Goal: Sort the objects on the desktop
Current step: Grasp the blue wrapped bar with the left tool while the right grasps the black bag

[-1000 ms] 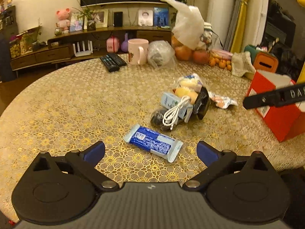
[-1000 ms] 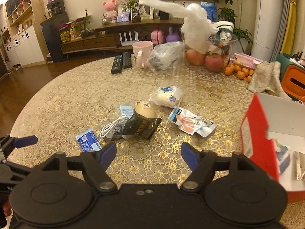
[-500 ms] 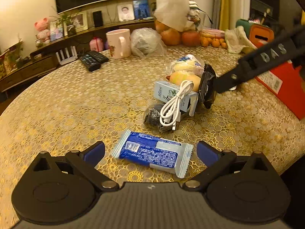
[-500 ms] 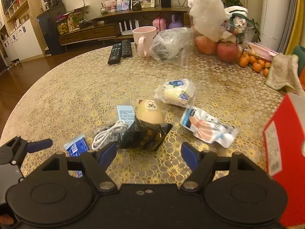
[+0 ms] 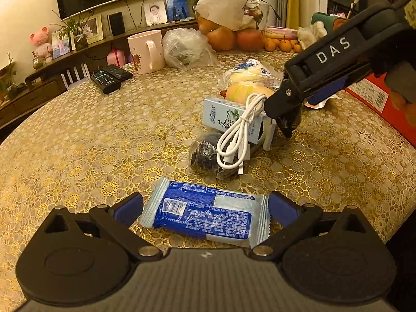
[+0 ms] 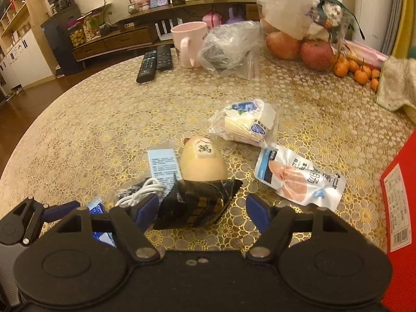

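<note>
The left tool (image 5: 205,209) sits low over the bench (image 5: 91,140) with its fingers spread wide, one on each side of the blue wafer pack (image 5: 205,217), which lies flat on the lace cloth. The blue pads come close to the pack's two crimped ends, but I can't tell whether they touch it, and nothing is gripped. The right tool (image 6: 202,208) is spread just as wide and reaches down into the small heap in the middle of the bench, its fingers flanking the black pouch (image 6: 200,204); the left pad is right up against the pouch's edge, the right pad stands apart from it. Seen from the left side, that tool's tip is down at the pouch, beside the white cable (image 5: 234,140) coiled over the little box (image 5: 234,118). Behind the pouch sits the egg-shaped toy (image 6: 202,162), then a cake packet (image 6: 247,122) and a white sachet (image 6: 299,179) lying near the red box (image 6: 400,195) at the bench's right edge.
</note>
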Available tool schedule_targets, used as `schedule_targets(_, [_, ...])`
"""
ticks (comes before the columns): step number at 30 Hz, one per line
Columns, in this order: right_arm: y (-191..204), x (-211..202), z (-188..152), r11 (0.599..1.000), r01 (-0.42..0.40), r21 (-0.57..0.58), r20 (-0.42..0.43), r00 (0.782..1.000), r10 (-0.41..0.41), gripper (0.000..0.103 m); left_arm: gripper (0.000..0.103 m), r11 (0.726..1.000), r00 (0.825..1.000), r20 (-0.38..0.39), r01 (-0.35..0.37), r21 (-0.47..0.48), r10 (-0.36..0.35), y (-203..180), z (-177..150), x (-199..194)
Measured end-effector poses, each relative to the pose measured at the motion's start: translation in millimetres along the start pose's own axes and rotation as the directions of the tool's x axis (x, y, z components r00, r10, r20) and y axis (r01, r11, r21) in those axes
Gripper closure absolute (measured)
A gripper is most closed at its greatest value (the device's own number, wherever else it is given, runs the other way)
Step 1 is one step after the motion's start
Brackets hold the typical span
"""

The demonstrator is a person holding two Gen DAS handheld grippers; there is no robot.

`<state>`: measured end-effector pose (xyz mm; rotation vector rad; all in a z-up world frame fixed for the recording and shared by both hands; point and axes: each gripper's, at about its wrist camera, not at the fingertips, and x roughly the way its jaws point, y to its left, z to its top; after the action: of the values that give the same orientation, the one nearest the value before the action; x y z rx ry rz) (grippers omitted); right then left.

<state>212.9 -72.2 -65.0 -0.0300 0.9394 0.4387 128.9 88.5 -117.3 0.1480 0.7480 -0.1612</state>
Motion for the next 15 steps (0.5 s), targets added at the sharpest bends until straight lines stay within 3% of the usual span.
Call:
schedule_targets(4, [-3.0,6.6,-2.1,1.0,0.002,0.012,-0.012,1.0,-0.002,0.032,0.0,1.0,1.0,0.004,0.001,-0.025,-0.001,1.5,-2.6,0.3])
schedule_targets(6, [-3.5,8.7,-4.1,1.0,-0.001,0.013,-0.019,1.0,0.002,0.04,0.0,0.999,1.0,0.002,0.008,-0.045,-0.008,3.3,-3.8,0.8])
schedule_targets(7, [-4.3,9.4,-5.0,1.0,0.001,0.015,-0.023,1.0,-0.001,0.052,0.0,0.999,1.0,0.002,0.012,-0.052,-0.012,4.1,-4.3,0.9])
schedule_targets(15, [-14.4,9.2,-9.0,0.999,0.025,0.027,-0.034,0.999,-0.024,0.074,0.006,0.998,1.0,0.003,0.029,-0.062,-0.029,4.3,-5.0,-0.4])
